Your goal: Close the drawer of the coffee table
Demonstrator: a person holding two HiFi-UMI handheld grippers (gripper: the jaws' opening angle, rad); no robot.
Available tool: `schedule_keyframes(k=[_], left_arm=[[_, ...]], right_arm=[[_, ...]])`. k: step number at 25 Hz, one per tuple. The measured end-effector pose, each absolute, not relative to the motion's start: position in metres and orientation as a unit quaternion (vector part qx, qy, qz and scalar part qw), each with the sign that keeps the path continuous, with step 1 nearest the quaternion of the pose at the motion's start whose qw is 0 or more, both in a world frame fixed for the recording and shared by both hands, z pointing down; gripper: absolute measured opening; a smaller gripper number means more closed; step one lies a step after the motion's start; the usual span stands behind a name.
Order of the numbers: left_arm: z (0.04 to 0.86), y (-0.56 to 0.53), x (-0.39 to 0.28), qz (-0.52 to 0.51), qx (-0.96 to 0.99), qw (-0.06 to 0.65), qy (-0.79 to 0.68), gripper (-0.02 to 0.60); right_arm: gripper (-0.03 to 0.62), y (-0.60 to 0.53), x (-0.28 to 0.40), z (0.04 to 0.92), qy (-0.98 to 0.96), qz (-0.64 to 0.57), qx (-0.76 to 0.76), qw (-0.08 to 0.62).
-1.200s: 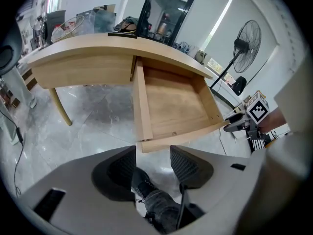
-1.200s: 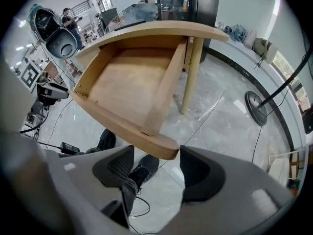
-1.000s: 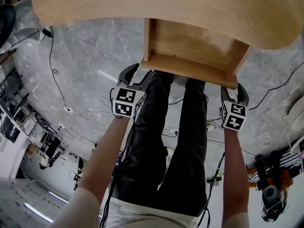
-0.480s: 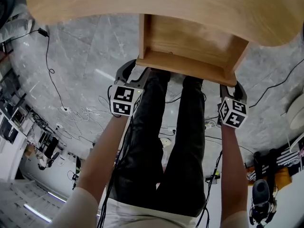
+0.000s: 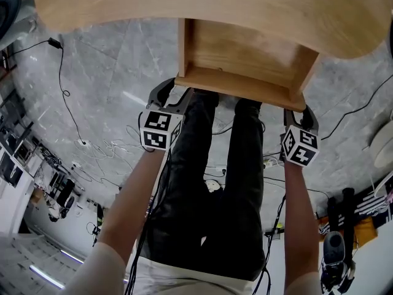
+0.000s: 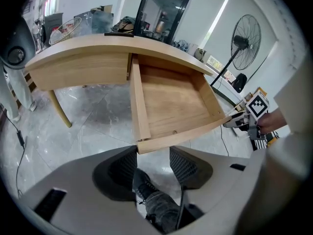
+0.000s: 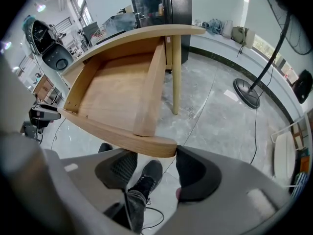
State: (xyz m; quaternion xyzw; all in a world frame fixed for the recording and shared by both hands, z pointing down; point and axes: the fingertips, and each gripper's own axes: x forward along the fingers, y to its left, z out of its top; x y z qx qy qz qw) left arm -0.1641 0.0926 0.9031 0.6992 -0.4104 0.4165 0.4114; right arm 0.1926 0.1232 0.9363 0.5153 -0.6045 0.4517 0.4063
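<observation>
Head view is showing us the coffee table (image 5: pixel 184 5), its drawer (image 5: pixel 245 54) standing pulled well out from the near edge. We are holding the left gripper (image 5: pixel 175 92) and right gripper (image 5: pixel 301 111) at the two corners of the drawer front (image 5: pixel 239 90), jaws apart, clamping nothing. The right one has been rolling and narrowing slightly (the drawer itself is not budging), so we are judging the push as still unstarted.

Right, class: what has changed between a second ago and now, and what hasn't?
The right gripper has rolled slightly, so its marker cube shows its faces at a new angle. Nothing was taken hold of or let go. The drawer stays open, and the left gripper stays at its front corner.
</observation>
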Motion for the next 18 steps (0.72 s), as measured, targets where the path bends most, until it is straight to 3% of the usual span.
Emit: schedule_keyframes(k=[18], left_arm=[[0.875, 0.059, -0.163, 0.381, 0.701, 0.407, -0.445, 0.209]], right_arm=[[0.259, 0.094, 0.193, 0.907, -0.622, 0.425, 0.537, 0.380]])
